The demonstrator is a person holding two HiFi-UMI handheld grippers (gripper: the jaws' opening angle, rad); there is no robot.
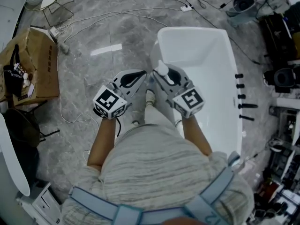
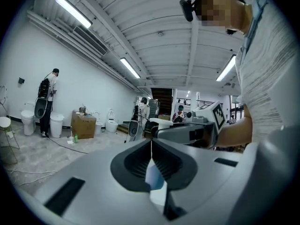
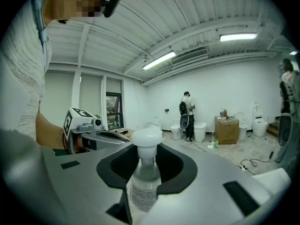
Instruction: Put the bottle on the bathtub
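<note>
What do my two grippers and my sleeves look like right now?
Both the left gripper and right gripper are light grey with dark ribbed pads, each carrying a white cube with black square markers. Forearms are bare below a grey streaked top.

Lighting: bright and even, from long white fluorescent ceiling tubes (image 2: 74,11); a soft glare patch lies on the glossy grey marble floor (image 1: 106,49). Gripper views: strong fisheye bending, black vignetted corners, nearest foreground blurred.
</note>
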